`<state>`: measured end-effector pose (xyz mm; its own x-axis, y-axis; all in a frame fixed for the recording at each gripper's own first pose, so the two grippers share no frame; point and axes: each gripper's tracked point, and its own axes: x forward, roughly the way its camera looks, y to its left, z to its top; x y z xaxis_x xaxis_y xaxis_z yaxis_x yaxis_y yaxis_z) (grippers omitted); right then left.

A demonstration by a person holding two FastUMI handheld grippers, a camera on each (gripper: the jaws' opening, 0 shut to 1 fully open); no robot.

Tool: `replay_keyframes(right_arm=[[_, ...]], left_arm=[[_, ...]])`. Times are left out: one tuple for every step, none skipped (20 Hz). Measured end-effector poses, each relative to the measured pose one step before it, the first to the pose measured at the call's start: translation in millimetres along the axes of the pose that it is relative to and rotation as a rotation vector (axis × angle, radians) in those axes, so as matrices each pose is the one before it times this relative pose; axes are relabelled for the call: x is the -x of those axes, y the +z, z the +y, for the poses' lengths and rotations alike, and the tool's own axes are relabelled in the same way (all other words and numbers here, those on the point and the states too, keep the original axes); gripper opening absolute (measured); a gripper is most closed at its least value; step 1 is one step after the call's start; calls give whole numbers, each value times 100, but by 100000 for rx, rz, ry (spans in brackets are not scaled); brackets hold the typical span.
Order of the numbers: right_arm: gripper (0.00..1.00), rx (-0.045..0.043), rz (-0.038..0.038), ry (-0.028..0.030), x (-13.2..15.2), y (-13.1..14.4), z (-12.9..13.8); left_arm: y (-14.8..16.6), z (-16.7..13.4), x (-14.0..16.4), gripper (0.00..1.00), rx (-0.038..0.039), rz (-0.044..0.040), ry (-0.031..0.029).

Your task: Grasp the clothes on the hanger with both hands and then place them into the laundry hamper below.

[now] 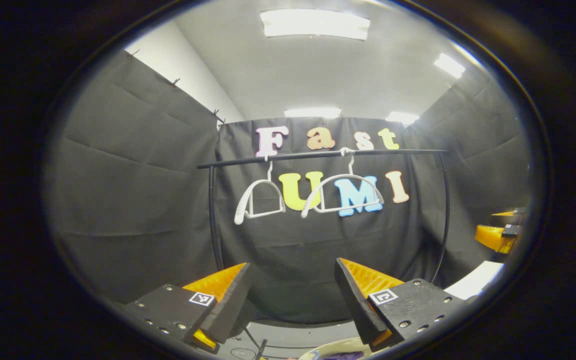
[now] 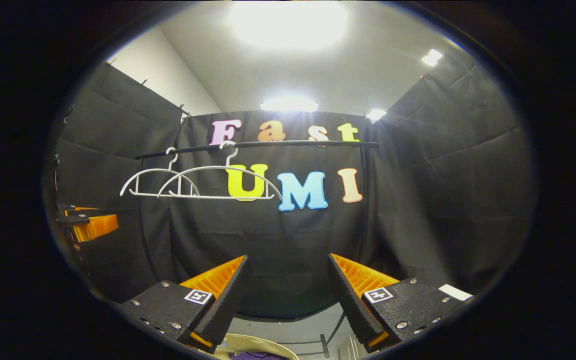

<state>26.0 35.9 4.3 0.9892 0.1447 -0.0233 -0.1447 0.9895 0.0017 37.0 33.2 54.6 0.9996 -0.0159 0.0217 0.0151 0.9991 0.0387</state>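
Note:
Two bare white hangers hang on a black rail at the back wall; in the right gripper view the same hangers sit left of centre. My left gripper stands open, nothing between its fingers, well short of the rail. My right gripper is open too and holds nothing. Below each gripper a beige hamper rim peeks in, with purple cloth inside it. The other gripper shows at the edge of each view, right and left.
The rail stands on a black tube frame with uprights at each side. Black cloth walls close in the booth left, right and behind. A white surface lies low right in the left gripper view. Grey floor lies under the rack.

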Motion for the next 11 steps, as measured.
replay_keyframes(right_arm=[[94, -143, 251, 54, 66, -120, 48], [94, -269, -18, -3, -3, -35, 42], [94, -113, 179, -63, -40, -12, 8], [94, -128, -115, -357, 23, 14, -41], [94, -151, -187, -154, -43, 113, 31], [94, -97, -474, -110, -91, 159, 21], [94, 36, -218, -136, -19, 150, -30], [94, 123, -430, -3, -34, 144, -14], [94, 88, -266, -96, 103, 80, -29], [94, -24, -639, -98, 20, 210, -81], [94, 29, -187, -28, 90, 133, -12]], left_arm=[[3, 46, 47, 100, 217, -114, 154], [-6, 62, -60, 95, 284, 12, 98], [-20, 48, 44, 95, 250, -10, 73], [-56, -7, -10, 95, 52, 335, -45], [-146, 107, 29, 95, -146, 266, 82], [102, 106, -78, 95, -216, -103, 62], [51, 59, 128, 95, -239, -68, 193], [168, 86, -34, 95, -82, -161, 94], [101, 36, 43, 95, 53, -270, 46], [198, 69, 9, 100, 324, -356, 228], [140, -67, 135, 95, 390, -435, -212]])
